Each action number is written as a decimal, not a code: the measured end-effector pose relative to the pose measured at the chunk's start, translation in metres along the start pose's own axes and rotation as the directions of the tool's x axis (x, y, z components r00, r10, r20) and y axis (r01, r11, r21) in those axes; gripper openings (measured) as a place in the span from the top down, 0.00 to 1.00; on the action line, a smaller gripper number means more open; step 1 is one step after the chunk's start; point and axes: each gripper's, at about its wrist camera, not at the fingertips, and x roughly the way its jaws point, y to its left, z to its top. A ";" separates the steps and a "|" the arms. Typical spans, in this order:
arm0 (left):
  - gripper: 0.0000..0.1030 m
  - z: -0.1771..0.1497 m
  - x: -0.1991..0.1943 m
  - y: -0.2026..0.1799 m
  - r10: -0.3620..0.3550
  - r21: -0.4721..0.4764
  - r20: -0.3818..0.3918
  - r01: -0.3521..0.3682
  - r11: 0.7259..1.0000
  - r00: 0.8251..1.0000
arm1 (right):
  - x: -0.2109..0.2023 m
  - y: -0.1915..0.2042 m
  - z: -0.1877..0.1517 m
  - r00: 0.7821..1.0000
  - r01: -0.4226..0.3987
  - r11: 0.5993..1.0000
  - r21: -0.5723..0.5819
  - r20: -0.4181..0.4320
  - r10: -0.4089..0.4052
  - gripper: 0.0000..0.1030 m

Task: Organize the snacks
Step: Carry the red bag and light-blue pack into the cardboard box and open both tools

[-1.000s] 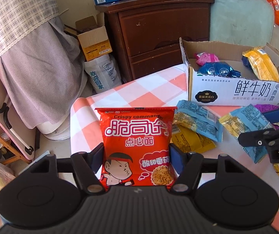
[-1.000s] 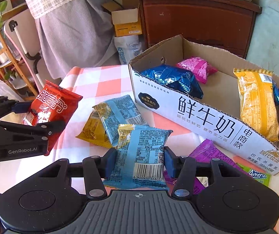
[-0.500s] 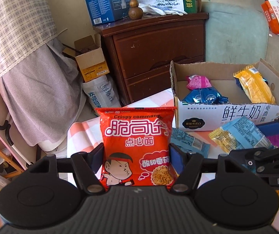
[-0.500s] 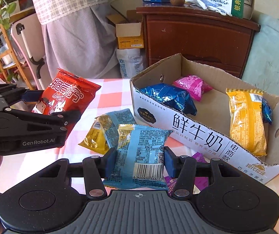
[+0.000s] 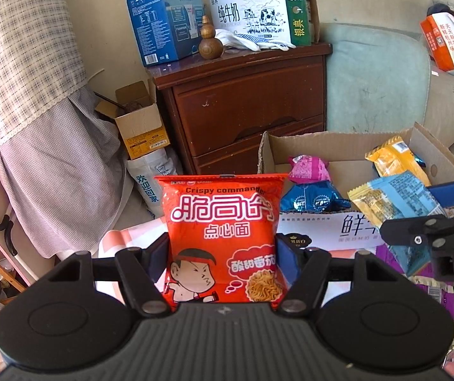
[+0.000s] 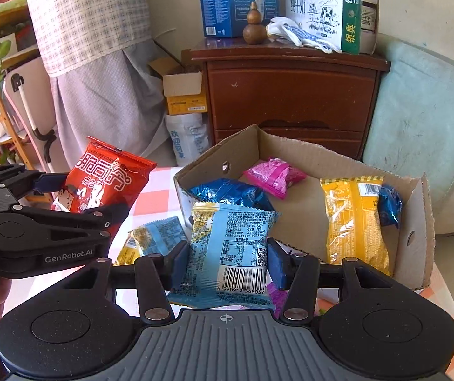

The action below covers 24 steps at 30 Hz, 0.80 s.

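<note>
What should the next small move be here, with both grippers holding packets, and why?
Probably carry the light blue packet, clamped in the right gripper, forward over the open cardboard box and release it. The box lies just ahead with bare floor between the packets inside. The left gripper, gripping the red noodle packet, could follow.

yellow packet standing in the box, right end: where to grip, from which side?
Take the yellow packet across its narrow width near the top seam, coming from above. It leans upright against the cardboard box wall, a blue packet beside it, so only the top is free.
</note>
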 end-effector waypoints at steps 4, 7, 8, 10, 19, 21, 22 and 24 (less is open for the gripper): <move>0.35 0.015 0.002 -0.006 -0.026 -0.034 0.019 0.026 0.999 0.999 | -0.013 -0.019 0.010 0.998 0.031 0.999 0.043 0.050 -0.033 0.51; 0.35 0.023 0.006 -0.014 -0.040 -0.034 0.036 0.041 0.999 0.999 | -0.021 -0.036 0.016 0.995 0.059 0.995 0.081 0.079 -0.066 0.51; 0.35 0.025 0.007 -0.017 -0.044 -0.035 0.039 0.046 0.998 0.998 | -0.024 -0.041 0.018 0.993 0.066 0.993 0.096 0.087 -0.075 0.51; 0.35 0.030 0.009 -0.021 -0.056 -0.040 0.043 0.058 0.998 0.998 | -0.028 -0.053 0.020 0.990 0.080 0.989 0.127 0.102 -0.093 0.51; 0.35 0.048 0.026 -0.052 -0.105 -0.025 0.056 0.107 0.994 0.993 | -0.037 -0.088 0.024 0.980 0.121 0.961 0.250 0.125 -0.156 0.51; 0.35 0.053 0.031 -0.056 -0.117 -0.027 0.060 0.119 0.993 0.991 | -0.036 -0.093 0.024 0.979 0.124 0.953 0.277 0.123 -0.163 0.51; 0.35 0.054 0.033 -0.059 -0.121 -0.026 0.062 0.123 0.992 0.991 | -0.036 -0.095 0.024 0.978 0.126 0.949 0.288 0.122 -0.167 0.51; 0.35 0.058 0.040 -0.064 -0.132 -0.029 0.061 0.134 0.991 0.989 | -0.034 -0.101 0.024 0.977 0.134 0.941 0.312 0.118 -0.179 0.51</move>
